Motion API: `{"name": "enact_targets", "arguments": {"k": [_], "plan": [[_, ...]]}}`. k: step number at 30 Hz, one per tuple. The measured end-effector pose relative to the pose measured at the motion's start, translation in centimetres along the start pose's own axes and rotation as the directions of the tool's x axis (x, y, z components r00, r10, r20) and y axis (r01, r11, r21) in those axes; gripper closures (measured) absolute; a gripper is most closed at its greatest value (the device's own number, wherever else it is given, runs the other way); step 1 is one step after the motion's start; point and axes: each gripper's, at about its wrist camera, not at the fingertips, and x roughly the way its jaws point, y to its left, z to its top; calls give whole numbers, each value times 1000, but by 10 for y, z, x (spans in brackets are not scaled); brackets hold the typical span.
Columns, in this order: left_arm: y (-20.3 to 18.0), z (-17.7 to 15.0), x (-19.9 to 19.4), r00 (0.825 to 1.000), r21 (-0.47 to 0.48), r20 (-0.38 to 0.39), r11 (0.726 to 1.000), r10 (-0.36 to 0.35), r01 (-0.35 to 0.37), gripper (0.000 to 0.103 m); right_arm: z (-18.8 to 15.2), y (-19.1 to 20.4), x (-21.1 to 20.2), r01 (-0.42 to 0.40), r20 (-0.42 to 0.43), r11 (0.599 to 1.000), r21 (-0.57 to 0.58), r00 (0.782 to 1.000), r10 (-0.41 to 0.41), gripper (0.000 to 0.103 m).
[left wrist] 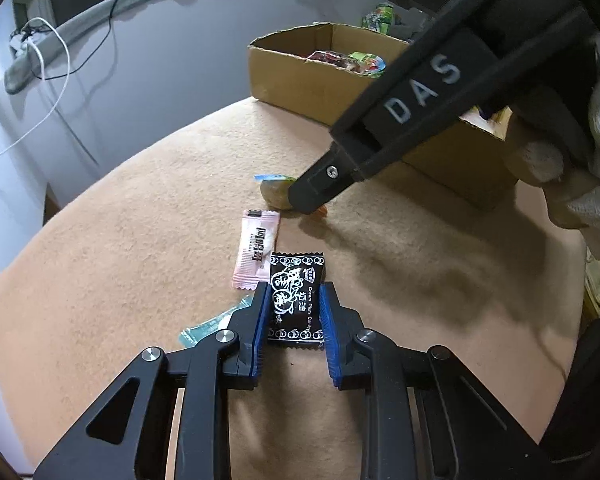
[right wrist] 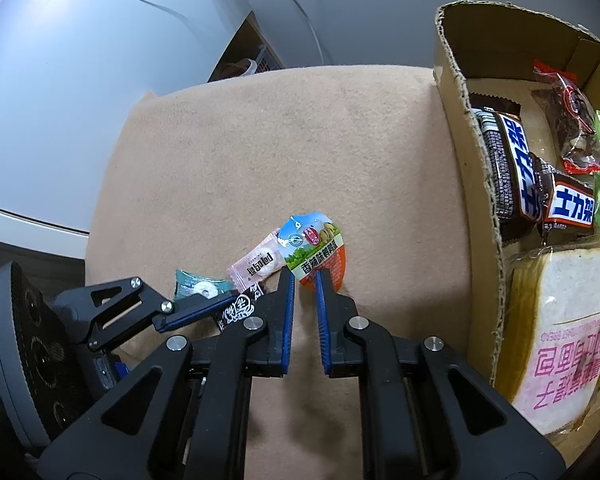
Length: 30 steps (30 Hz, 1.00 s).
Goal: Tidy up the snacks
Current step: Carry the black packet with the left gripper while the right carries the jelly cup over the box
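Note:
A black plum candy packet [left wrist: 296, 276] lies flat on the tan cloth between the blue pads of my left gripper [left wrist: 294, 288], which stands open around it. A pink packet [left wrist: 256, 252] and a teal packet [left wrist: 208, 326] lie just to its left. My right gripper [right wrist: 304, 276] is shut on the orange lower edge of a round blue, green and orange snack packet [right wrist: 314, 244], which rests on the cloth. In the left wrist view the right gripper [left wrist: 308, 196] comes in from the upper right. The open cardboard box [right wrist: 472, 200] stands to the right.
The box holds chocolate bars [right wrist: 516, 168], a wrapped bread slice [right wrist: 564, 340] and other snacks. The tan-covered table [left wrist: 120, 260] drops off at its left and far edges. A white cable [left wrist: 56, 60] hangs on the grey wall. A gloved hand [left wrist: 580, 200] holds the right gripper.

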Motion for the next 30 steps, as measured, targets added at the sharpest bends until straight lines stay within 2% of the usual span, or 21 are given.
{"name": "enact_targets", "arguments": {"k": [9,13,15,17,19,21,22,26,28,29,30], "plan": [[7,4,-21,999,-98,42,995,6,-2,81,-3,0,-13,-16,31,1000,-5,999,16,98],[9,4,-27,999,-109,52,994,12,-7,81,-1,3,-3,-33,-8,999,-22,999,33,98],[9,2,-28,999,-110,50,994,17,-12,81,-1,8,-4,23,14,998,-50,1000,-22,97],[10,1,-28,998,-117,53,993,20,-13,81,1,12,-6,43,27,997,-71,999,-41,97],[10,0,-31,998,-123,58,992,24,-17,81,4,16,-7,76,46,994,-84,996,-73,87],[12,-1,-32,998,-130,62,991,26,-18,81,8,20,-2,86,36,991,-100,996,-82,50],[14,-2,-33,998,-137,64,990,27,-18,81,10,22,2,81,22,990,-111,997,-79,48],[19,-4,-37,997,-160,74,987,29,-17,81,15,32,17,119,-11,982,-145,992,-122,48],[22,-5,-39,997,-173,77,985,32,-18,81,15,31,22,119,-27,983,-137,992,-124,61],[23,-5,-39,996,-177,79,984,33,-18,81,15,31,24,128,-32,983,-134,991,-133,78],[24,-5,-40,996,-182,81,983,35,-20,81,15,30,23,121,-29,984,-130,992,-125,78]]}}
